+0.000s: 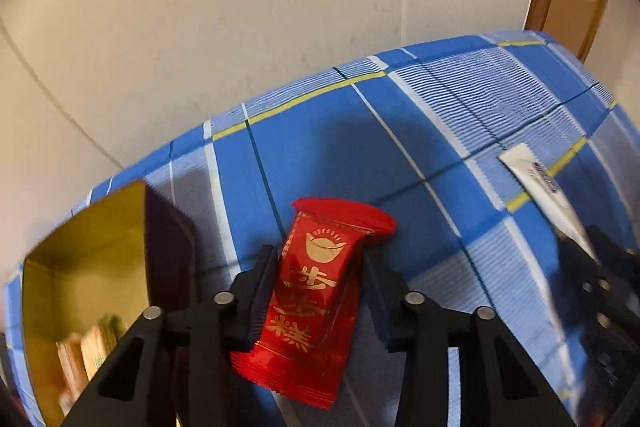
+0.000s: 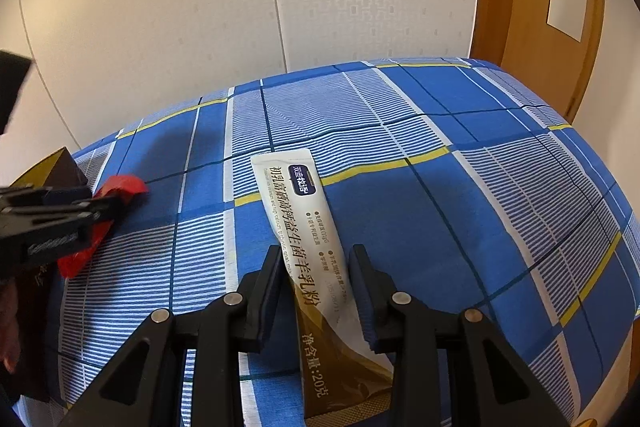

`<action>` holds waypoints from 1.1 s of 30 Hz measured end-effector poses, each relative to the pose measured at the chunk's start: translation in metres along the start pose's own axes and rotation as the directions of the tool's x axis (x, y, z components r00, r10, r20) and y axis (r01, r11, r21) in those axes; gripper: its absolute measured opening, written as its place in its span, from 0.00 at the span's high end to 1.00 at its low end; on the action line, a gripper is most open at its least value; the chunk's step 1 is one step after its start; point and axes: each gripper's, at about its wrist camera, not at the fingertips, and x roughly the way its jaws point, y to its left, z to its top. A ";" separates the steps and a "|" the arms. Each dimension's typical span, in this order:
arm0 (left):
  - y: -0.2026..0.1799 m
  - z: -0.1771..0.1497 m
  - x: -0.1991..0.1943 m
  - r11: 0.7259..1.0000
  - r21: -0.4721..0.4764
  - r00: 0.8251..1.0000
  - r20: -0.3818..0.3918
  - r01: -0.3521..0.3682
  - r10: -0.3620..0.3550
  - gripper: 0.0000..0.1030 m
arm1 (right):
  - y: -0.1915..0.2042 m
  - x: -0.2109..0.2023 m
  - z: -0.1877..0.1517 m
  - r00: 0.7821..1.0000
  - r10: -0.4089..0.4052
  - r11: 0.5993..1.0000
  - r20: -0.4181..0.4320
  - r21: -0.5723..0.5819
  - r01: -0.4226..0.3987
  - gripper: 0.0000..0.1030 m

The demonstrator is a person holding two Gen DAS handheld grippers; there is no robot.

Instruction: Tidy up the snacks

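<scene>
Left wrist view: left gripper [image 1: 320, 267] grasps a red packet [image 1: 316, 295] beside the box [image 1: 100, 235]; right gripper [image 2: 316, 267] clamps a sachet [image 2: 308, 227].

Bright, even light; soft shadows on the bedsheet [image 1: 400, 131]; fisheye-bent, dark-vignetted, blurred edges.

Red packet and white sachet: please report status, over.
Left gripper around red packet, grip unclear. Right gripper shut on white sachet. Open box beside red packet; nothing blocking seen.
</scene>
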 end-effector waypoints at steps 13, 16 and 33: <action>0.014 -0.048 -0.078 0.994 -0.078 0.990 0.124 0.073 -0.063 0.61 | 0.002 -0.006 -0.003 0.999 0.044 0.999 0.010 0.020 -0.045 0.71; 0.028 -0.054 -0.089 0.986 -0.125 0.985 0.145 0.109 -0.091 0.62 | 0.005 -0.009 -0.005 0.997 0.068 0.998 0.026 0.011 -0.068 0.71; 0.121 -0.102 -0.111 0.926 -0.359 0.990 0.122 0.115 -0.076 1.00 | 0.029 -0.016 -0.015 0.992 0.117 0.992 0.047 -0.044 -0.115 0.71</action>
